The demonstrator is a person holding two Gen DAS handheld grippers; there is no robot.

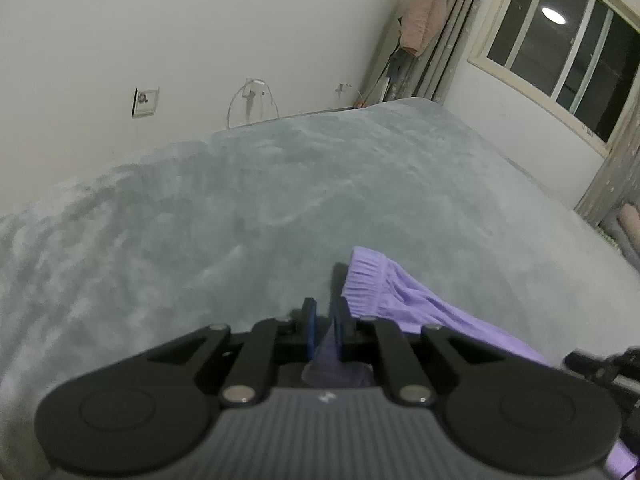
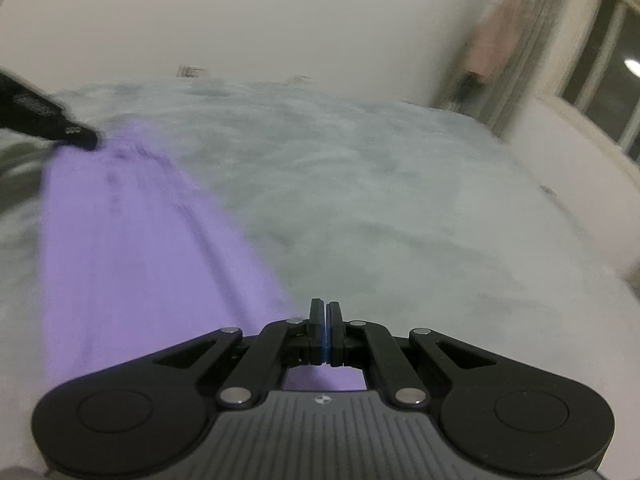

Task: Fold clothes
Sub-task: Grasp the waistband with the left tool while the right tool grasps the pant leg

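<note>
A purple garment [image 1: 404,300] with a gathered elastic waistband lies over a grey-blue plush bed cover [image 1: 240,208]. My left gripper [image 1: 325,312] is shut on a fold of the purple garment, which bunches between and behind the fingers. In the right wrist view the garment [image 2: 132,248] stretches as a long purple band from the left gripper [image 2: 86,136] at upper left down to my right gripper [image 2: 326,310]. The right gripper is shut, with purple cloth showing just beneath its fingers. That view is motion-blurred.
The bed cover [image 2: 380,200] fills most of both views. A white wall [image 1: 200,32] with sockets runs behind the bed. A window [image 1: 560,48] and curtains stand at the right, with a pink cloth [image 1: 424,12] hanging in the corner.
</note>
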